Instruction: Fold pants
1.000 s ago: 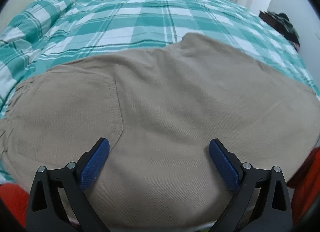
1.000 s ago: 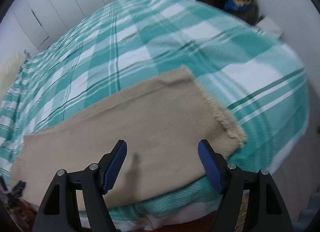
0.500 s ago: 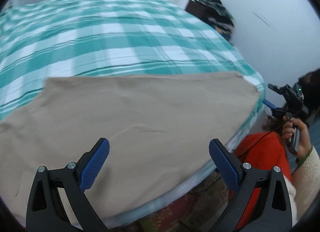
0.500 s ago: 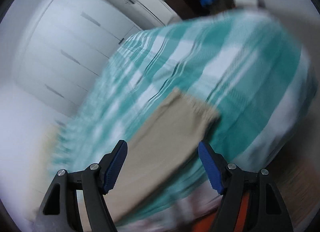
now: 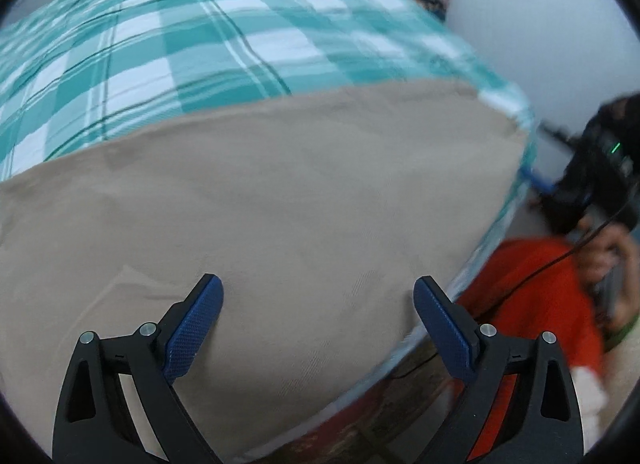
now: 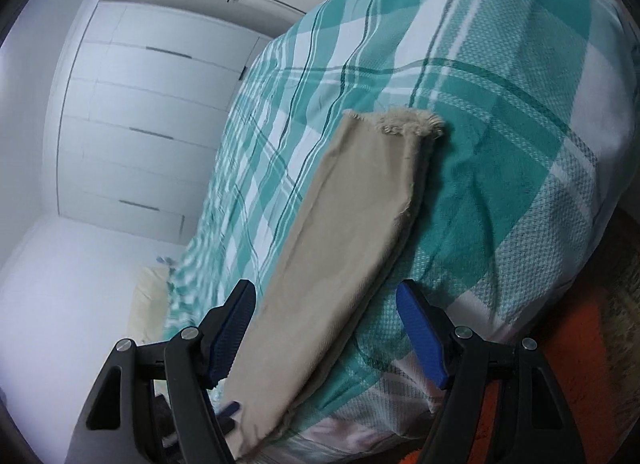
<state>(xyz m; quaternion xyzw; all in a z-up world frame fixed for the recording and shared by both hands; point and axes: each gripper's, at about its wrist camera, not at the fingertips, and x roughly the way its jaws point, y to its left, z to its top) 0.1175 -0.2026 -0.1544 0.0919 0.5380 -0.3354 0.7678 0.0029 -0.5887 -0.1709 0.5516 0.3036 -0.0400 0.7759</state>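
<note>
We see tan pants (image 5: 256,200) flat along bed (image 6: 500,112) near edge — frayed hem (image 6: 408,124) toward corner. Left gripper (image 5: 318,320), right gripper (image 6: 324,324) — fingers spread, holding nothing.

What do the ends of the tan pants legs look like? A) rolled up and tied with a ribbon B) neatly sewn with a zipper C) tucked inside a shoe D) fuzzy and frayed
D: in the right wrist view the far end of the pants shows a ragged, fuzzy frayed hem lying on the green plaid blanket.
</note>
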